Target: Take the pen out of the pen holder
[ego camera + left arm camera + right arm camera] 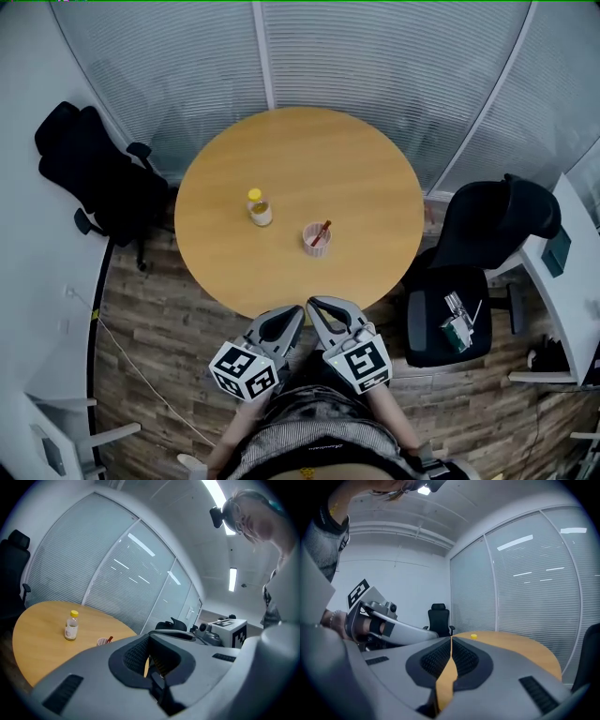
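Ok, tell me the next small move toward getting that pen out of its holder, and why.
Probably carry the right tongs forward over the table toward the pen holder, opening them on the way: they sit shut and empty at the near edge, well short of the pen.

Pen [322, 231] in holder [317, 242], bottle [260, 208] to left
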Tool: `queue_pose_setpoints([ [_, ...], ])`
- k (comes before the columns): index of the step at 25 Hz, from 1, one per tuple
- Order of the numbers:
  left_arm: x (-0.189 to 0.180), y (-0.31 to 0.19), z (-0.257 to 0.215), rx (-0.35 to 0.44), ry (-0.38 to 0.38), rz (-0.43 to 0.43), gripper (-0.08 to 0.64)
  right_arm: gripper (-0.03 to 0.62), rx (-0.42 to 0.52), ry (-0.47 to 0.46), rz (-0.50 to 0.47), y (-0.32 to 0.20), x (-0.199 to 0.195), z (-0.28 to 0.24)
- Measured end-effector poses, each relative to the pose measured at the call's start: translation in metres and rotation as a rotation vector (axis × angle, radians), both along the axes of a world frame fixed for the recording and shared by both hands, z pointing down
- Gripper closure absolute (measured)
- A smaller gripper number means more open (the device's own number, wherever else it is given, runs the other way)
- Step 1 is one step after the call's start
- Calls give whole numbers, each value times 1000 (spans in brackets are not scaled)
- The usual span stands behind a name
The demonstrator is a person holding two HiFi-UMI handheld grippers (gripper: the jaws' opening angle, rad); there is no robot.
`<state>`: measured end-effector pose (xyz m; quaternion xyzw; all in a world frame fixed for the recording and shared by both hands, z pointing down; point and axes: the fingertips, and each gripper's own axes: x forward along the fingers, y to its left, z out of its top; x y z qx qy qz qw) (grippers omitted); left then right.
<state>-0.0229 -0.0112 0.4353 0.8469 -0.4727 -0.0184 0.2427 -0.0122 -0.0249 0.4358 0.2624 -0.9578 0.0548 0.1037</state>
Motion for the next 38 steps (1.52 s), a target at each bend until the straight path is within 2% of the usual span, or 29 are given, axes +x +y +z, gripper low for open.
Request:
queue_pose_setpoints([
  [7, 11, -24, 5, -1, 5, -48, 557, 569, 46, 43, -53, -29, 16, 10],
  [13, 11, -36, 9, -14, 8, -63, 557, 569, 12, 20, -26, -43, 19, 11],
  [17, 7, -45, 12, -22, 2, -64, 557, 569, 17, 36, -24, -49, 21, 16],
  [26, -6, -77, 17, -34, 24, 17, 557, 569, -17, 38, 69, -74, 16, 22],
  [32, -23, -103, 15, -22, 3, 81, 557, 569, -13, 43, 122, -97, -1, 19],
  [38, -41, -117, 20, -31, 18, 130, 557, 569, -16, 58, 154, -113, -23, 22],
])
